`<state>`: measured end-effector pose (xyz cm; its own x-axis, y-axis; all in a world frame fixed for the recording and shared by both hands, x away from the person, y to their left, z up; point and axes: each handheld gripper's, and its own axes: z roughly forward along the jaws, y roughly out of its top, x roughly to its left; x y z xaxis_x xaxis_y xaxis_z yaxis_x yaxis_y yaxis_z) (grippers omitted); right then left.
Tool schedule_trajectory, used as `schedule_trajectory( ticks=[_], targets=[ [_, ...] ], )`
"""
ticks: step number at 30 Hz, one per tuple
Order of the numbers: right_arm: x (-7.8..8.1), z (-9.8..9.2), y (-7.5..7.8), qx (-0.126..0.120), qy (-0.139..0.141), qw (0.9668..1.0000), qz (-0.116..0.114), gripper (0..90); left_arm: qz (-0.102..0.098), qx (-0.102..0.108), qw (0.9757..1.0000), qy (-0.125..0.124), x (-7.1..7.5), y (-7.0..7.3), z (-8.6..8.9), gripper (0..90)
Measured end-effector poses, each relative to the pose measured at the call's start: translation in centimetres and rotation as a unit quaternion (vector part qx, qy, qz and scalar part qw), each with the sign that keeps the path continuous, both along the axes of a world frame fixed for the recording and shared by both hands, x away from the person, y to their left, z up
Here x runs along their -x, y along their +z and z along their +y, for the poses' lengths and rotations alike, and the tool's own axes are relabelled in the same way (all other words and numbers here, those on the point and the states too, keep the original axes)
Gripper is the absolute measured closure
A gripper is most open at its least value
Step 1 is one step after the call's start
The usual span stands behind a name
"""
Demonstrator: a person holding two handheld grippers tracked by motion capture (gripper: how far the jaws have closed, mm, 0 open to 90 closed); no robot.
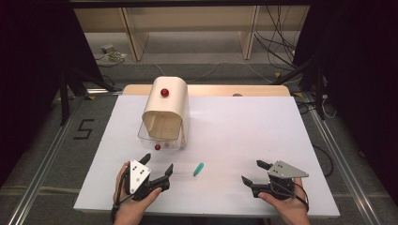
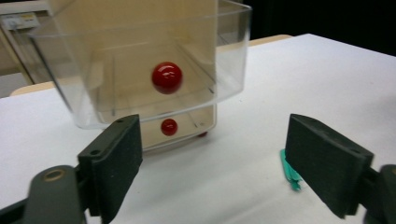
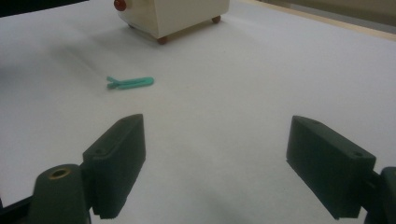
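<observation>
The work in hand looks to be the stowing of the small teal plastic clip [image 1: 198, 169] in the cream box with a rounded top and red knobs [image 1: 164, 112]. Its clear plastic drawer [image 1: 159, 139] with a red ball knob [image 2: 166, 77] stands pulled out toward the person, so the opening step appears done.

The left gripper [image 1: 156, 170] sits just in front of that drawer, its jaws spread wide with nothing between them; in the left gripper view the knob hangs ahead of and above the gap, free of both pads. The clip lies flat on the white table sheet [image 1: 244, 122], just to the right of the left gripper's right jaw, peeking out behind it in that view.

The right gripper [image 1: 252, 172] rests well to the right of the clip, its jaws also standing wide and empty. From its own view the clip lies ahead and to the left, with the box farther beyond.

Judging by this, what remains is to pick up the clip, drop it into the drawer, which looks empty, and push the drawer shut.
</observation>
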<state>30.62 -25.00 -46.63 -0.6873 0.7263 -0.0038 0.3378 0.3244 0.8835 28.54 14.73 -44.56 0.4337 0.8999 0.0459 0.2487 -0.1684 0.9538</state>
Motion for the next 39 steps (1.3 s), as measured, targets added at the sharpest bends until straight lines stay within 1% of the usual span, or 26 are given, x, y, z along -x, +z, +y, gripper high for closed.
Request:
schedule_trajectory(
  ticks=[3, 4, 6, 9, 10, 13, 16, 21, 22, 24, 26, 28, 29, 34, 35, 39],
  targets=[
    [0.0, 0.0, 0.0, 0.000, 0.000, 1.0000, 0.000, 20.8, 0.014, 0.003, 0.9997, -0.018, 0.0, -0.3, -0.4, 15.8],
    [0.0, 0.0, 0.0, 0.000, 0.000, 1.0000, 0.000, 20.8, 0.024, 0.005, 0.9994, -0.026, 0.0, -0.5, -0.5, 15.6],
    [0.0, 0.0, 0.0, 0.000, 0.001, 1.0000, 0.000, 20.8, 0.032, 0.007, 0.9988, -0.035, 0.0, -0.6, -0.8, 15.5],
    [0.0, 0.0, 0.0, 0.000, 0.000, 1.0000, 0.001, 20.7, 0.035, 0.000, 0.9979, -0.054, 0.0, -0.9, -1.2, 15.2],
    [0.0, 0.0, 0.0, 0.000, 0.000, 1.0000, 0.001, 20.7, 0.036, 0.003, 0.9976, -0.059, 0.0, -1.0, -1.3, 15.2],
    [0.0, 0.0, 0.0, -0.001, -0.001, 1.0000, 0.002, 20.6, 0.041, -0.009, 0.9962, -0.076, 0.0, -1.4, -1.6, 15.2],
    [-0.1, 0.1, 0.0, 0.001, 0.002, 1.0000, -0.001, 20.6, 0.053, -0.015, 0.9941, -0.094, -0.1, -1.8, -1.9, 15.3],
    [-0.2, 0.1, 0.0, 0.002, 0.001, 1.0000, -0.001, 20.5, 0.059, -0.030, 0.9911, -0.115, -0.1, -2.1, -2.2, 15.3],
    [-0.2, 0.1, 0.0, 0.001, -0.001, 1.0000, 0.000, 20.5, 0.061, -0.037, 0.9901, -0.121, -0.1, -2.2, -2.2, 15.4],
    [-0.2, 0.1, 0.0, 0.000, -0.002, 1.0000, 0.001, 20.5, 0.065, -0.036, 0.9890, -0.128, -0.2, -2.4, -2.2, 15.4],
    [-0.3, 0.1, -0.1, 0.000, -0.003, 1.0000, 0.002, 20.5, 0.069, -0.039, 0.9879, -0.133, -0.2, -2.4, -2.2, 15.5],
    [-0.3, 0.2, -0.1, 0.002, -0.001, 1.0000, 0.001, 20.4, 0.067, -0.043, 0.9876, -0.136, -0.2, -2.5, -2.2, 15.5],
    [-0.3, 0.1, -0.1, 0.002, 0.000, 1.0000, 0.000, 20.4, 0.069, -0.040, 0.9875, -0.136, -0.2, -2.5, -2.2, 15.5],
    [-0.3, 0.1, -0.1, 0.001, -0.002, 1.0000, 0.001, 20.4, 0.071, -0.044, 0.9868, -0.139, -0.3, -2.5, -2.2, 15.6],
    [-0.3, 0.2, -0.1, 0.001, -0.002, 1.0000, 0.001, 20.4, 0.071, -0.050, 0.9861, -0.141, -0.3, -2.5, -2.2, 15.7],
    [-0.2, 0.2, -0.1, 0.001, -0.002, 1.0000, 0.002, 20.4, 0.075, -0.052, 0.9856, -0.142, -0.7, -2.7, -2.3, 15.8]
  ],
)
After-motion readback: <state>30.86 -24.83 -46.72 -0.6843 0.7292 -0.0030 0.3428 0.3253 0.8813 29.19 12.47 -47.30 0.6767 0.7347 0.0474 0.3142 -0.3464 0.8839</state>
